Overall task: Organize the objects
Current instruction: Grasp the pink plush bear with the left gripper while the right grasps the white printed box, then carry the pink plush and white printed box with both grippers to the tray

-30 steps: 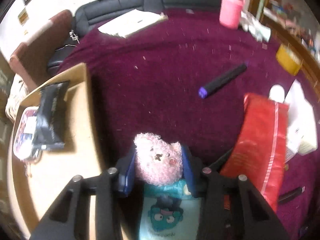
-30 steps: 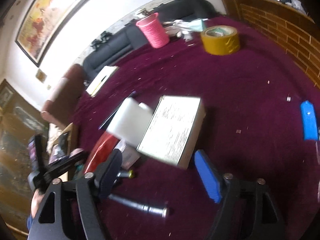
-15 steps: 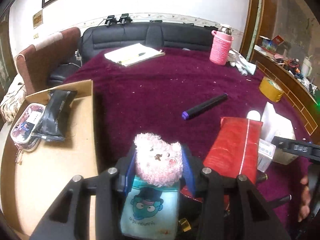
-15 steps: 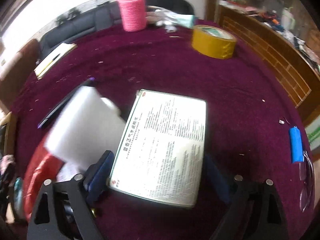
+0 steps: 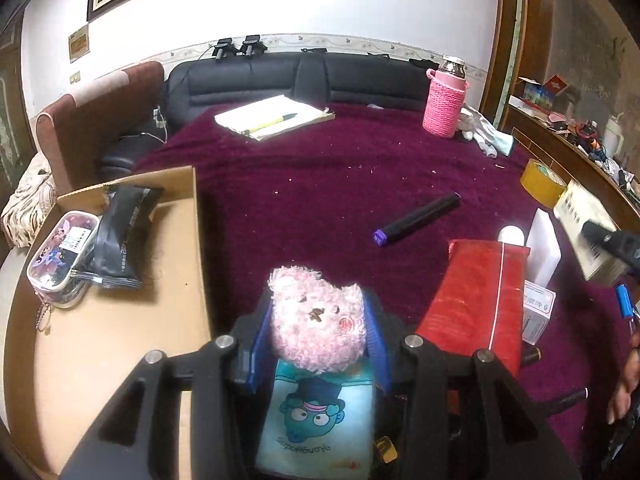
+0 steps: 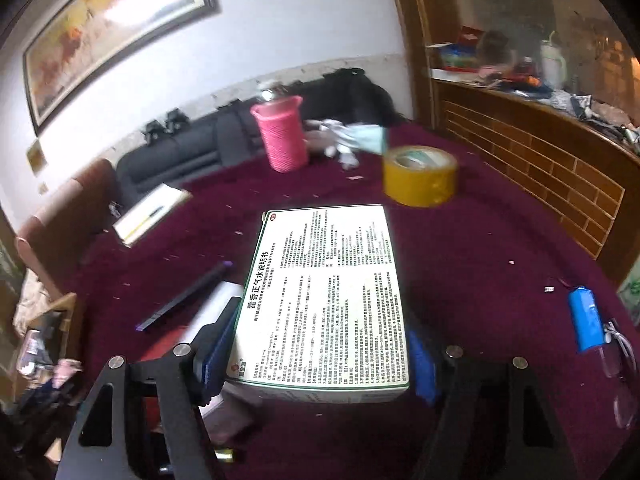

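My left gripper [image 5: 318, 344] is shut on a pink plush toy [image 5: 318, 326] with a teal cartoon pouch [image 5: 316, 420] under it, held just right of the cardboard box [image 5: 120, 320]. The box holds a black packet [image 5: 120, 236] and a clear pencil case [image 5: 60, 260]. My right gripper [image 6: 320, 356] is shut on a white medicine box [image 6: 324, 300] printed with text and holds it above the maroon table [image 6: 480, 240]. That box and the right gripper also show in the left wrist view [image 5: 588, 224] at the far right.
On the table lie a black marker [image 5: 416, 220], a red packet [image 5: 476, 292], a white block [image 5: 542, 248], a yellow tape roll [image 6: 418, 176], a pink-sleeved bottle [image 6: 282, 136], a notebook with a pen [image 5: 272, 118] and a blue battery [image 6: 586, 322]. A black sofa [image 5: 300, 78] stands behind.
My right gripper closed on the white medicine box and lifted it off the table. My left gripper rose and tilted up with the plush toy still held.
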Available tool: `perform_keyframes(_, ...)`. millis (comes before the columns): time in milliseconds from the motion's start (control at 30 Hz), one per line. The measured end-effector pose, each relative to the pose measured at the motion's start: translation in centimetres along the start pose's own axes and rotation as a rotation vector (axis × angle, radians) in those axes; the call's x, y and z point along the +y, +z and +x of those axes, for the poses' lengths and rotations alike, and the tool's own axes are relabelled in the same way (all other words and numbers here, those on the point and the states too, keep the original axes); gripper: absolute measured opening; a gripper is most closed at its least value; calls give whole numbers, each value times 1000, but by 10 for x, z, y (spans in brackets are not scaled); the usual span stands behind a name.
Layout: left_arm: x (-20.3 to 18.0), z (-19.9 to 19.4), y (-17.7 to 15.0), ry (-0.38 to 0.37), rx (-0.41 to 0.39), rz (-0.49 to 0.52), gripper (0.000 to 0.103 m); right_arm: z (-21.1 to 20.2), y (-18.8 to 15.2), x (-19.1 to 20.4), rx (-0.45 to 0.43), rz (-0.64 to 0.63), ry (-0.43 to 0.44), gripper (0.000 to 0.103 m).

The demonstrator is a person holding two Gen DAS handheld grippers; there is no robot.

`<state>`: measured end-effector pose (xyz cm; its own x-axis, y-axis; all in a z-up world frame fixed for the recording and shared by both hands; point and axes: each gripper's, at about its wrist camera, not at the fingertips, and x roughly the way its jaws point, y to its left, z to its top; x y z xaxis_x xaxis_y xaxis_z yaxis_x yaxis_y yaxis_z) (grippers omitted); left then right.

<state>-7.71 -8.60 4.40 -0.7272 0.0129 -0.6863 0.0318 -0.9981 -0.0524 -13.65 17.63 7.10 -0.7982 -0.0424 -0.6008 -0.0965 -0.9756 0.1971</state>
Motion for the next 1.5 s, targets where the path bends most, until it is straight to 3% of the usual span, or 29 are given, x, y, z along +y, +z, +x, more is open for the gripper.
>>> perform_keyframes(333,-1,0,0,1,-9,0,41,-7,-11,30,18,-56,134,77)
perform_keyframes(567,0,-11,1,-40,-38,-20,41,-8,-21,54,48,-115,232,78)
perform_keyframes(833,15,-50,9,-52,-113,-53,41,-25,-25,101,115,-145,349,78)
perform_keyframes(933,36,-68,10,-69,-124,-87,41,-35,-24,129,119,-187,384,78)
perform_keyframes(1233,121,-98,-4,36,-127,-203,42,-37,-52,226,247,-301,554,78)
perform_keyframes(1500,188,-90,-28,124,-37,-299,42,-30,-99,288,295,-425,596,78)
